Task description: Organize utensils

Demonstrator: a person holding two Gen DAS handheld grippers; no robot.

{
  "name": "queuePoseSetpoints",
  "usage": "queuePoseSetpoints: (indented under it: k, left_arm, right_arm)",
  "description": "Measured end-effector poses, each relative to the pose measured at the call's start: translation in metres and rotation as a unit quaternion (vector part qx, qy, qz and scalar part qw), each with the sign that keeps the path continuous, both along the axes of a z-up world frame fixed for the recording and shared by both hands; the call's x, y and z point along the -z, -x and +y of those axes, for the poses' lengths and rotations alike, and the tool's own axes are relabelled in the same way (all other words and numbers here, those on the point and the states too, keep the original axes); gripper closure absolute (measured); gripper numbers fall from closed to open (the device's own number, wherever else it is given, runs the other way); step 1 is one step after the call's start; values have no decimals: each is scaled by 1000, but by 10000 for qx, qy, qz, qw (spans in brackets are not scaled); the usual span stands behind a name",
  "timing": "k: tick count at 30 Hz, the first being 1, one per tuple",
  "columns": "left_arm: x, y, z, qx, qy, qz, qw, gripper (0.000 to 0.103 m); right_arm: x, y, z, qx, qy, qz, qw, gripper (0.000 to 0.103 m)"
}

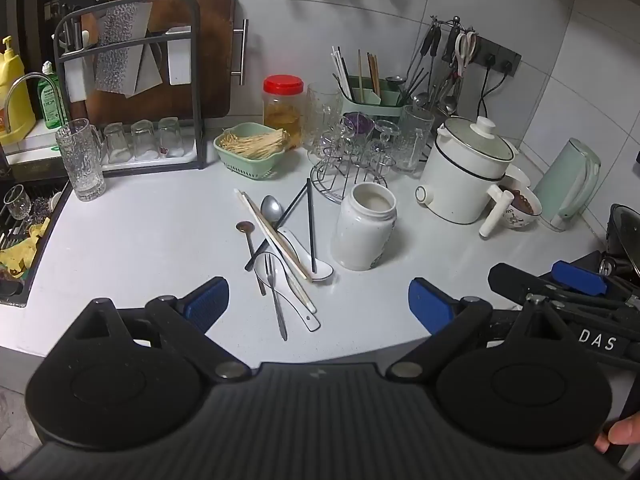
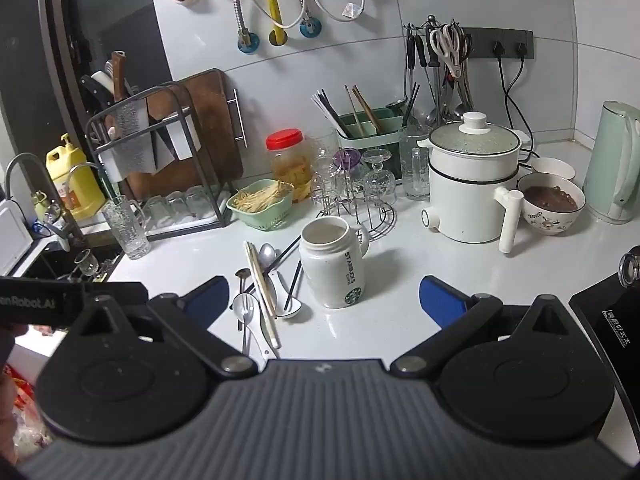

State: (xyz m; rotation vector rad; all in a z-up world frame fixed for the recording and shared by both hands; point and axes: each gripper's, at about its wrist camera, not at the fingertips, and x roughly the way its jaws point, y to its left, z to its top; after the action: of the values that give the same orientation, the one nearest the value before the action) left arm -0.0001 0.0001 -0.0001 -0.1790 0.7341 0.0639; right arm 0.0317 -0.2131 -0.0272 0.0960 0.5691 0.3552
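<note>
A loose pile of utensils lies on the white counter: pale wooden chopsticks (image 1: 276,236), black chopsticks (image 1: 310,228), a metal spoon (image 1: 271,208), a small brown spoon (image 1: 249,236), a fork (image 1: 276,300) and white ceramic spoons (image 1: 316,268). The pile also shows in the right wrist view (image 2: 260,292). A white Starbucks mug (image 1: 364,232) (image 2: 336,264) stands empty just right of the pile. My left gripper (image 1: 318,300) is open and empty, just short of the pile. My right gripper (image 2: 324,300) is open and empty, before the mug.
A green utensil caddy (image 1: 372,100) with chopsticks stands at the back behind a glass rack (image 1: 352,152). A white pot (image 1: 464,172), a bowl (image 2: 552,204) and a kettle (image 2: 616,160) stand right. A green basket (image 1: 252,152), a tall glass (image 1: 82,160) and the sink (image 1: 20,240) lie left.
</note>
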Motion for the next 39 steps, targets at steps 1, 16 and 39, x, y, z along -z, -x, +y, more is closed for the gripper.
queuePoseSetpoints:
  k: [1, 16, 39]
  left_arm:
    - [0, 0, 0, -2, 16, 3, 10000, 5]
    - [3, 4, -2, 30, 90, -21, 10000, 3]
    - [7, 0, -14, 30, 168, 158, 9997, 3]
  right_arm:
    - [1, 0, 0, -2, -13, 37, 10000, 0]
    - [2, 10, -1, -108, -59, -2, 9999, 0]
    - [0, 17, -16, 220, -22, -15, 9998, 0]
